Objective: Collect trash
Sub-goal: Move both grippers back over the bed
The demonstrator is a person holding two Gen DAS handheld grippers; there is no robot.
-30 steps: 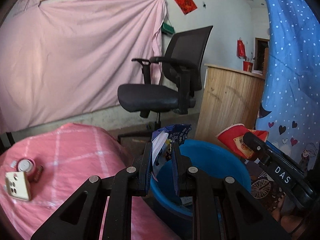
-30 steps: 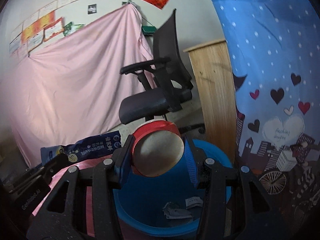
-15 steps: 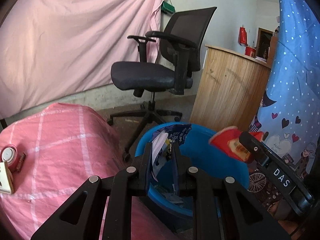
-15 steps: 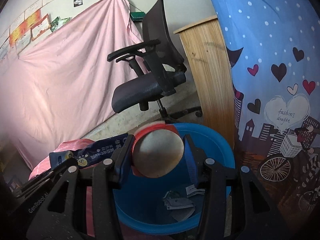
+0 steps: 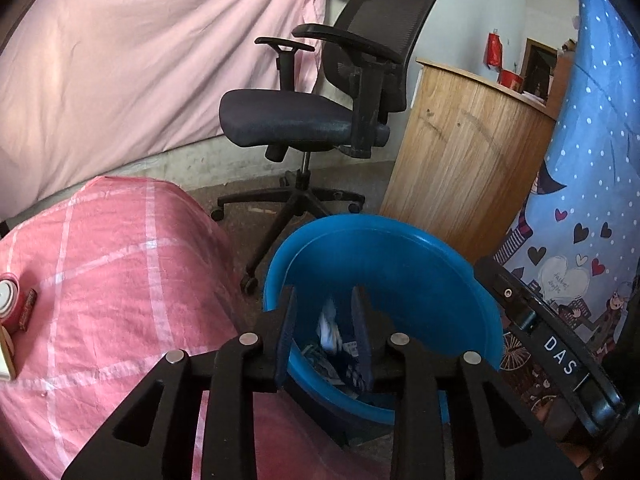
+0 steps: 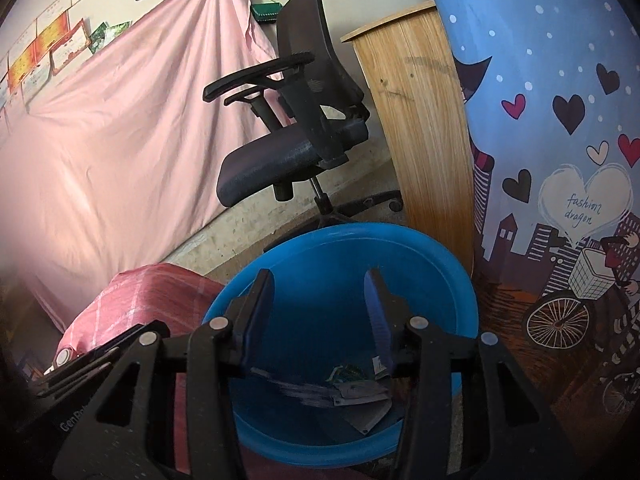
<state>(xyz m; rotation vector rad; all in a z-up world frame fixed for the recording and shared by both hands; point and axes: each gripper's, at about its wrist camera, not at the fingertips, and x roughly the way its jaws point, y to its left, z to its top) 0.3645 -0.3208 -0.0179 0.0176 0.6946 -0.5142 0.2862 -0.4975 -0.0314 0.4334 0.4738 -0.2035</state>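
Trash (image 6: 344,394) lies in a blurred heap at the bottom of one blue basin (image 6: 404,248) on the floor, pieces too jumbled to count. Left gripper (image 5: 323,330), jaws just opened, hangs spread and empty over it; right gripper (image 6: 318,314) likewise spread, empty. Beside: pink bed (image 5: 112,264), one chair (image 5: 304,120).

One blue tub (image 5: 384,240), one chair (image 5: 304,116) (black), two tools.

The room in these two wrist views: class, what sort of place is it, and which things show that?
Probably a lived-in room at home, perhaps a bedroom or study: an office chair, a pink checked bedcover, a printed blue curtain, and a blue bin holding trash.
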